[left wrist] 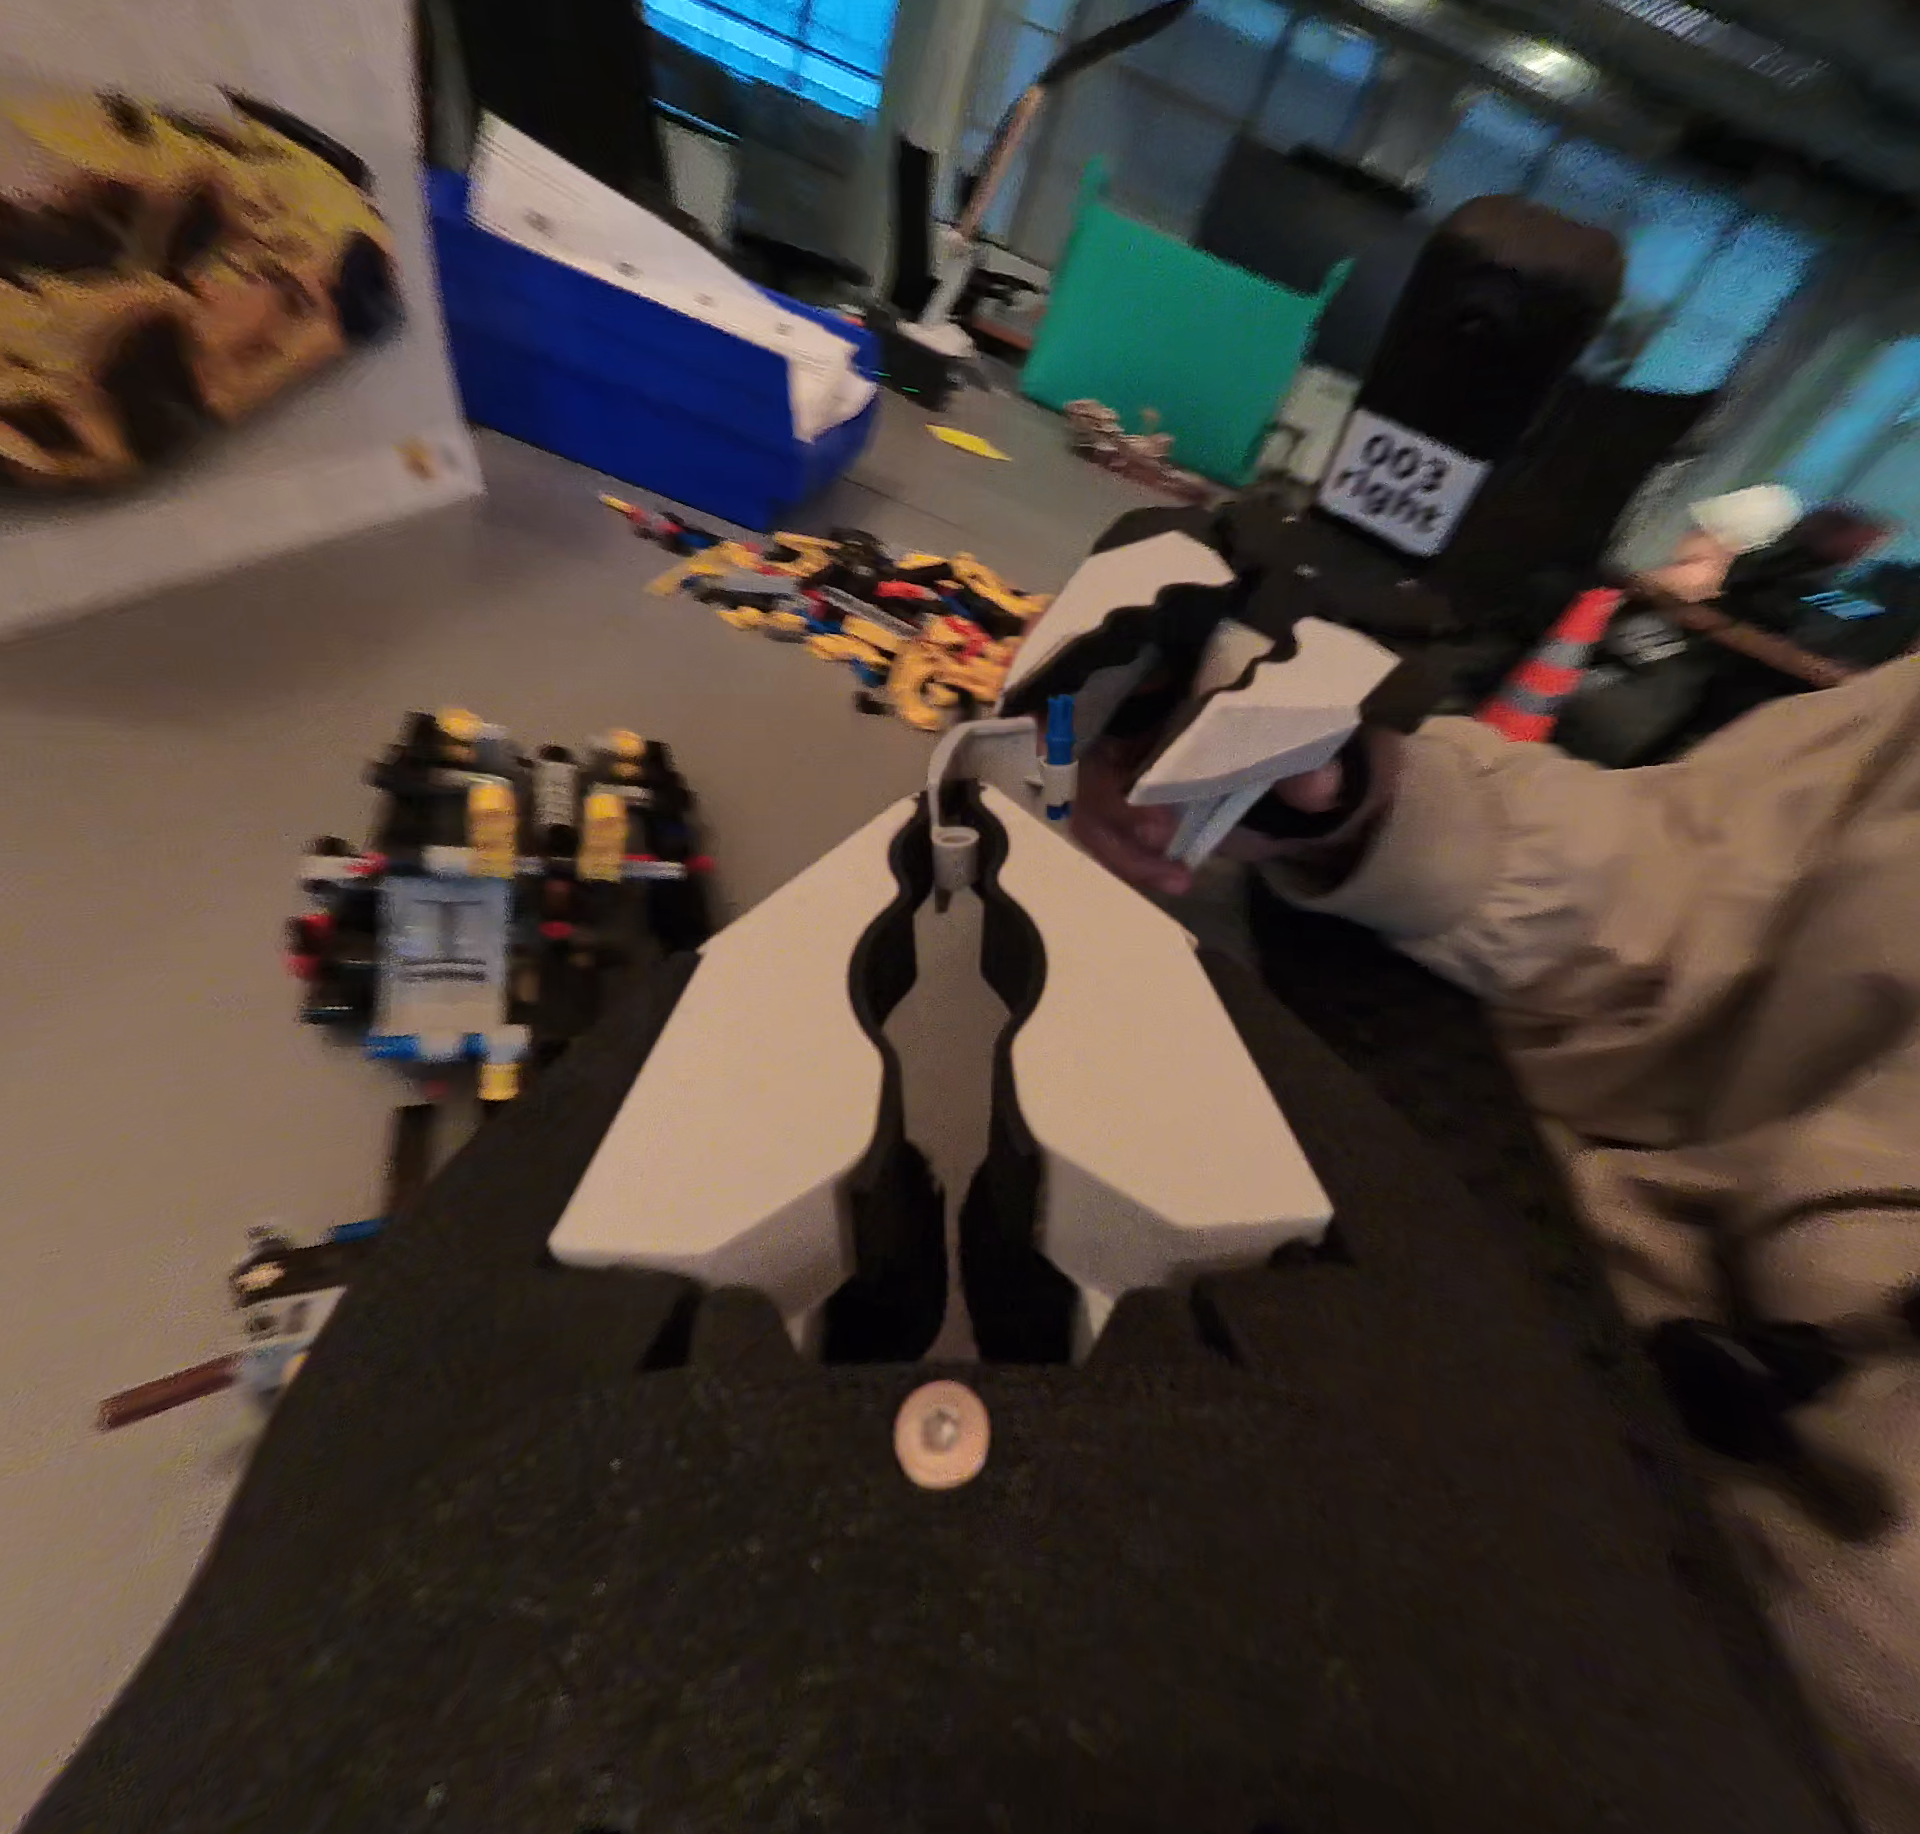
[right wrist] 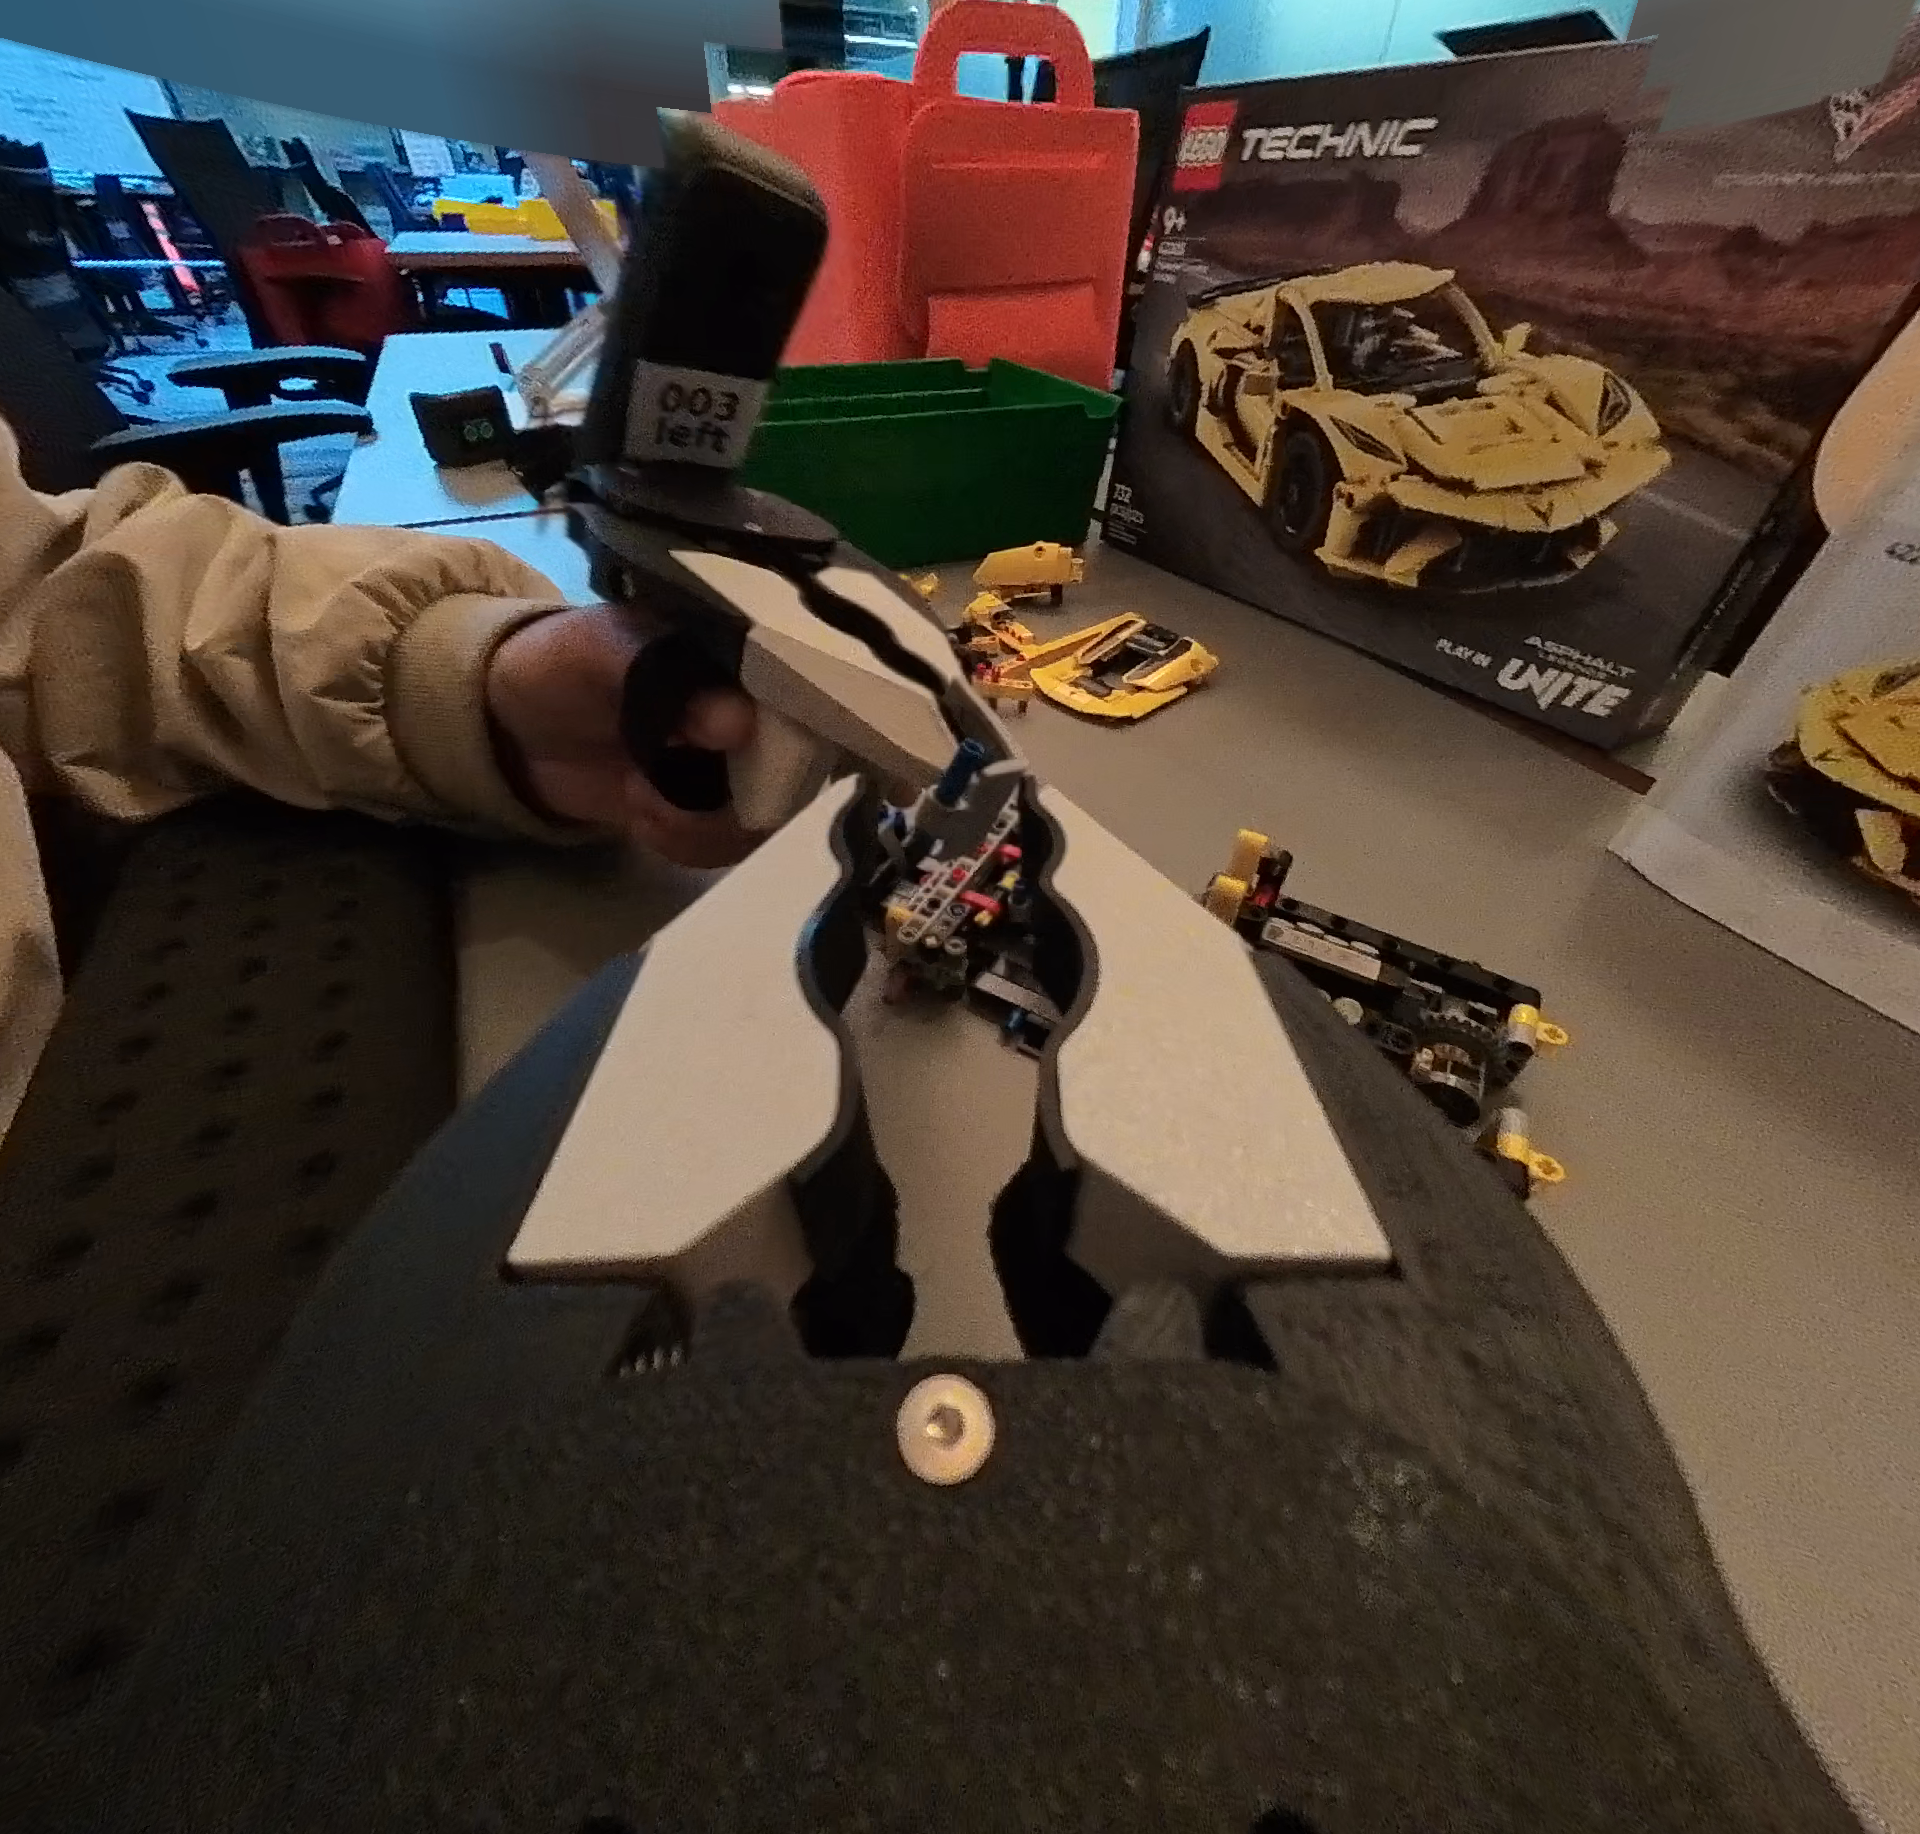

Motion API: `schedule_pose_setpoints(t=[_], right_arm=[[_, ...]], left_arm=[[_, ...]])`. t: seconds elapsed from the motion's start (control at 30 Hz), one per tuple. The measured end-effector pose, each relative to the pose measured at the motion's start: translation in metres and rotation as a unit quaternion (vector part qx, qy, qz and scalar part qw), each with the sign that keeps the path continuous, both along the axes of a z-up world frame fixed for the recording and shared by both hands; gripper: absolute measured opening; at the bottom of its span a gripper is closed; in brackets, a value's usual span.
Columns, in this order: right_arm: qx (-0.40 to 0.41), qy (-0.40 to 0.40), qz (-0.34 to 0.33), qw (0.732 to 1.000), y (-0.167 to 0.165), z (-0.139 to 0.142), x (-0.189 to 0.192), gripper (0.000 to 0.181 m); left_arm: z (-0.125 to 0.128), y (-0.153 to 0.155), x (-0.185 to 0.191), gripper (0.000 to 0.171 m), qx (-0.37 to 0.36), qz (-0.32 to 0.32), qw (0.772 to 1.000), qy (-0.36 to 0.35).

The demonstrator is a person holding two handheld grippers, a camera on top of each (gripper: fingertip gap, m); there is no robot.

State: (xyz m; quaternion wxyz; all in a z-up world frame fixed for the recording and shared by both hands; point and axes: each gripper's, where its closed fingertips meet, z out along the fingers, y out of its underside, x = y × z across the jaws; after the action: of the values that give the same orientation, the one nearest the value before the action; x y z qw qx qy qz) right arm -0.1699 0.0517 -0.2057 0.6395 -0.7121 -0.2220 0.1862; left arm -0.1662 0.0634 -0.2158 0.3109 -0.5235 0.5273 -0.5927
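Observation:
My left gripper (left wrist: 951,805) is shut on the lower end of a light grey bent piece (left wrist: 952,849), held above the grey table. My right gripper (left wrist: 1049,745) comes in from the upper right, its jaws closed on a blue pin (left wrist: 1059,730) at the piece's other end. In the right wrist view my right gripper (right wrist: 951,797) and the left gripper (right wrist: 982,745) meet tip to tip around the grey piece (right wrist: 977,797) and the blue pin (right wrist: 961,758). A black and yellow brick chassis (left wrist: 499,901) lies on the table below; part of it (right wrist: 951,917) shows between my right fingers.
A pile of yellow brick parts (left wrist: 862,610), a blue bin (left wrist: 644,350) and a green bag (left wrist: 1164,330) stand behind. The right view shows a toy car box (right wrist: 1455,413), green bin (right wrist: 935,454), red bag (right wrist: 987,205), yellow panels (right wrist: 1101,662) and a black axle assembly (right wrist: 1392,995). Left and right tips are no more than a few centimetres apart.

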Motion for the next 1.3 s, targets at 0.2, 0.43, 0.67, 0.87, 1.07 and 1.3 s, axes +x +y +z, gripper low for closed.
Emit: schedule_pose_setpoints(t=[0.2,0.43,0.67,0.87,1.07,1.3], right_arm=[[-0.097,0.059,-0.035,0.993,0.012,-0.015,0.005,0.016],[-0.124,0.053,-0.029,0.99,0.012,-0.024,0.0,0.007],[-0.133,0.064,-0.027,0.989,0.011,-0.024,0.003,0.004],[-0.151,0.079,-0.021,0.985,0.011,-0.027,0.003,0.006],[-0.152,0.064,-0.057,0.985,0.015,-0.031,0.01,0.001],[-0.125,0.127,-0.076,0.981,0.017,-0.014,0.03,0.0]], left_arm=[[-0.005,0.011,0.003,0.004,0.236,0.102,0.966,0.008],[0.005,0.008,-0.001,0.005,0.442,0.152,0.884,-0.015],[0.005,0.01,-0.002,0.005,0.568,0.167,0.806,-0.023],[0.0,0.008,-0.001,0.005,0.596,0.163,0.786,-0.014],[-0.007,0.027,-0.001,0.005,0.627,0.19,0.755,0.027],[-0.012,0.061,-0.005,0.005,0.578,0.218,0.783,0.071]])
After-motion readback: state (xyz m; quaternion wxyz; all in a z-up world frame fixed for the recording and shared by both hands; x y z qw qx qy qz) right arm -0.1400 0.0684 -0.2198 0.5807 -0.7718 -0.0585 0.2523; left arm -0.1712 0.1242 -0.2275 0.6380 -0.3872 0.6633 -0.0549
